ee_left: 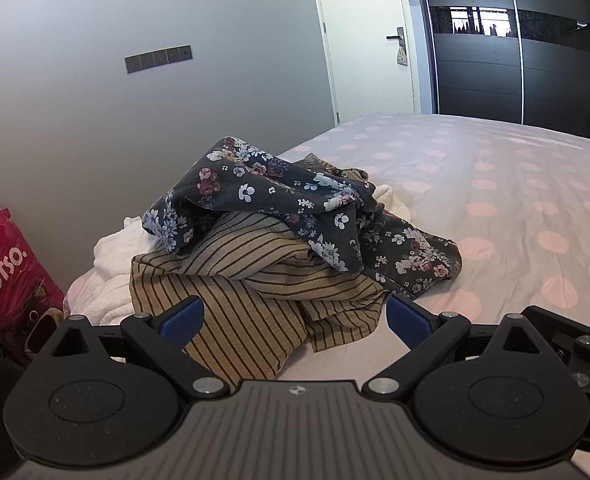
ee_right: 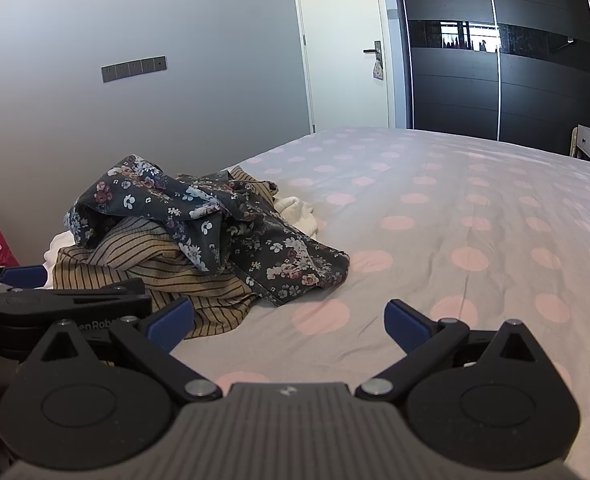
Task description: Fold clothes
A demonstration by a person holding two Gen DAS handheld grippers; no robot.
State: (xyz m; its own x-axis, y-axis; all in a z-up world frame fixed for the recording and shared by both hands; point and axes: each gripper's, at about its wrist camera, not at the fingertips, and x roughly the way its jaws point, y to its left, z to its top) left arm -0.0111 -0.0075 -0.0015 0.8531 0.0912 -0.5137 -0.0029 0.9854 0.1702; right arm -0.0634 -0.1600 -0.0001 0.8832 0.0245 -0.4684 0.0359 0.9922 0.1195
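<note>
We hold both tools spread wide with nothing between the pads: left gripper (ee_left: 295,320) hangs just in front of the clothes pile, right gripper (ee_right: 289,322) sits over bare polka-dot bedsheet (ee_right: 435,240), pile off to its left. Nearest to the left gripper is the tan striped garment (ee_left: 247,280), its crumpled hem lying right between the blue fingertips (ee_left: 183,320), apparently not touched yet. Looks like thin, light woven cloth, soft and floppy, so it should bunch and drag whatever lies on it; we'd pinch a free edge or corner at the front, not the bulk. Draped on top and spilling to the right is the dark floral garment (ee_left: 279,196), also limp and light, probably the one to lift first since it lies uppermost; its loose lower flap (ee_right: 295,272) is the closest bit to the right gripper, near but apart. Under and behind both, a white textured cloth (ee_left: 111,248) pokes out, thicker-looking. Everything sits at the bed's left near corner, by the grey wall (ee_left: 135,120); red bag (ee_left: 7,280) beside the bed.
</note>
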